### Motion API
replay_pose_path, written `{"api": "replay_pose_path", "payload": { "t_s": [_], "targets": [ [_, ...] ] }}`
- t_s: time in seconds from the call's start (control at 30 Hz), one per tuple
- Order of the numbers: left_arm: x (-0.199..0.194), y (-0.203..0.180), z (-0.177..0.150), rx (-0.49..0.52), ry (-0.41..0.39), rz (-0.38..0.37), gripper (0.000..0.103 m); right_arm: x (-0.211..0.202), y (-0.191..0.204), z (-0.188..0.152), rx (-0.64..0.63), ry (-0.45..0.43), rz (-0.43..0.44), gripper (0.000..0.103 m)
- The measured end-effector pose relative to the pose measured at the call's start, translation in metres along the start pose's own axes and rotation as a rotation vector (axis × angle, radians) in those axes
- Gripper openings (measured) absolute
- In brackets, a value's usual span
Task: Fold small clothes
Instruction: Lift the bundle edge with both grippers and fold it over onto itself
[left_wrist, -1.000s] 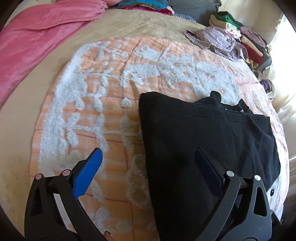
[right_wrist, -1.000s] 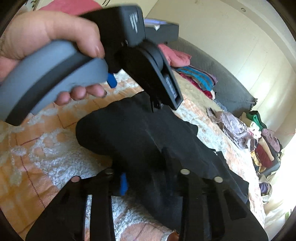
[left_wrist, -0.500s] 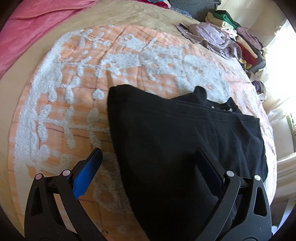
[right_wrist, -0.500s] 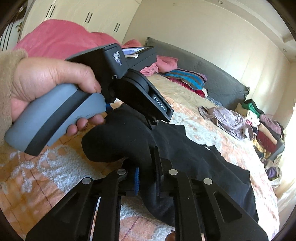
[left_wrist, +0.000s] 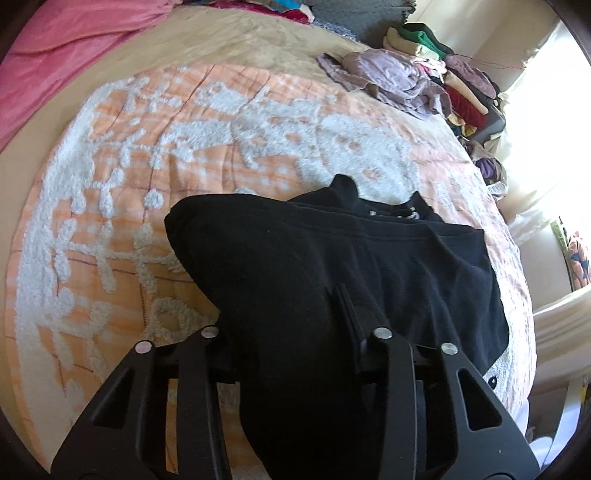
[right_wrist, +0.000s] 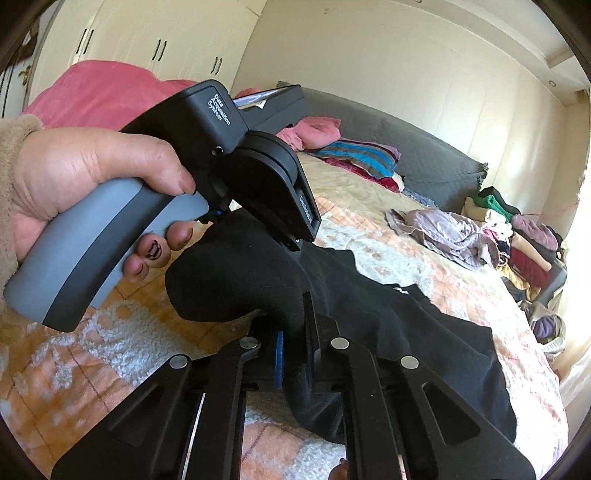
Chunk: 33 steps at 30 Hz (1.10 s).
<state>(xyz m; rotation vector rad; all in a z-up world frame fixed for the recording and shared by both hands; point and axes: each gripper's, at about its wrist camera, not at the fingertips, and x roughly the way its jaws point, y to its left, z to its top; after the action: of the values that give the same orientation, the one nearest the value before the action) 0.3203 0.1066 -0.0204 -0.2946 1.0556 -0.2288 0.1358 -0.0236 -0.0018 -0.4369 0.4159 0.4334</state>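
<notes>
Where the orange-and-white tufted bedspread (left_wrist: 207, 122) fills the middle of the left wrist view, a black knit garment (left_wrist: 369, 258) lies on it from centre to lower right, its near edge gathered up at the bottom of the frame. Left gripper (left_wrist: 291, 332): black two-finger tongs at lower centre, jaws just drawn inward and now pinching a thick bunch of the black cloth; the blue pads are hidden by the fabric. Right gripper (right_wrist: 295, 350): black tongs at lower centre of the right wrist view, jaws pressed nearly together on a thin fold of the same garment, one blue pad (right_wrist: 279, 354) showing against the cloth. In that view the garment (right_wrist: 388, 325) rises from the bedspread (right_wrist: 110, 350) as a raised ridge between the two tools and trails toward the lower right. A hand (right_wrist: 85, 184) with a beige fleece sleeve (right_wrist: 11, 155) at upper left grips the grey handle of the left tool, whose black housing reads "Data Acquisition System". Also present: a pink blanket (left_wrist: 74, 48) at upper left of the left wrist view; a crumpled lilac garment (left_wrist: 388, 77) and a stack of folded clothes (left_wrist: 454, 70) at upper right; a dark grey headboard (right_wrist: 406, 144) and white wardrobe doors (right_wrist: 147, 37) in the right wrist view.
</notes>
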Motion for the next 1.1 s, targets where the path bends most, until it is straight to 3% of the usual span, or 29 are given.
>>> {"api": "replay_pose_path", "payload": {
  "t_s": [0.57,1.1],
  "targets": [
    [-0.034,-0.074,0.008,0.101,-0.088,0.006,0.027,-0.048,-0.050,-0.011,0.123,-0.075,-0.047,0.006],
    [-0.025,-0.138,0.009,0.174,-0.097,0.028,0.028,-0.064,-0.092,-0.031,0.225,-0.077,-0.086,0.006]
  ]
}}
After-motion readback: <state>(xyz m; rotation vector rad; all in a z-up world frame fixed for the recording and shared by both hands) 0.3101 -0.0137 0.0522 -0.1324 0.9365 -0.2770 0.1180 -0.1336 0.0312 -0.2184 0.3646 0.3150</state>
